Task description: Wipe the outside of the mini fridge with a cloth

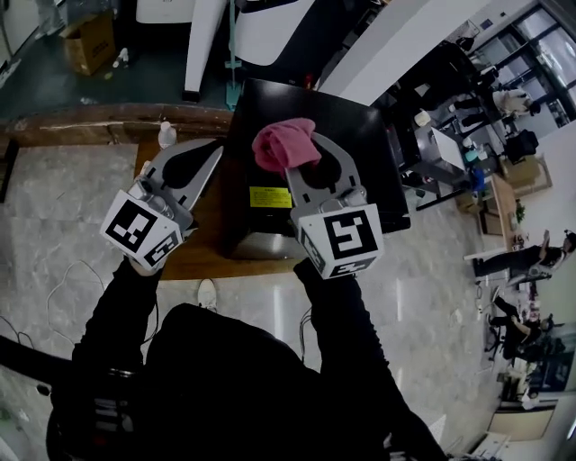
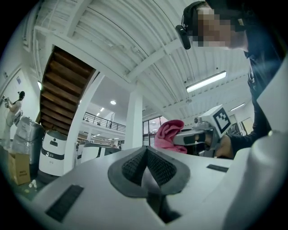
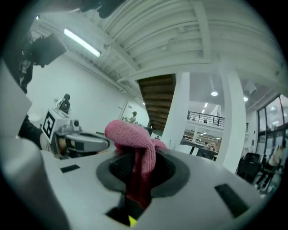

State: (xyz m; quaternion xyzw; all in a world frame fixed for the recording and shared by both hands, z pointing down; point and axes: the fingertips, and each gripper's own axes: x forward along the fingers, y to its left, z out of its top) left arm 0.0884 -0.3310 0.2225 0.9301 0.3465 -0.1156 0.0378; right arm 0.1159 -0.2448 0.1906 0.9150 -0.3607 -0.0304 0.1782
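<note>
The black mini fridge [image 1: 360, 149] stands on a low wooden platform [image 1: 200, 252], seen from above, with a yellow label [image 1: 269, 196] on its front. My right gripper [image 1: 309, 155] is shut on a pink cloth [image 1: 282, 144] and holds it over the fridge's top front edge. In the right gripper view the cloth [image 3: 135, 148] bunches over the pads and hangs down between them. My left gripper [image 1: 209, 151] hovers just left of the fridge, shut with nothing in it; its dark pads [image 2: 146, 164] meet. The left gripper view also shows the cloth [image 2: 168, 134].
A small white bottle [image 1: 166, 134] stands on the platform behind the left gripper. A wooden ledge [image 1: 108, 122] runs along the back left, and a cardboard box [image 1: 88, 40] lies on the floor beyond. White robot bodies [image 1: 270, 27] stand behind the fridge.
</note>
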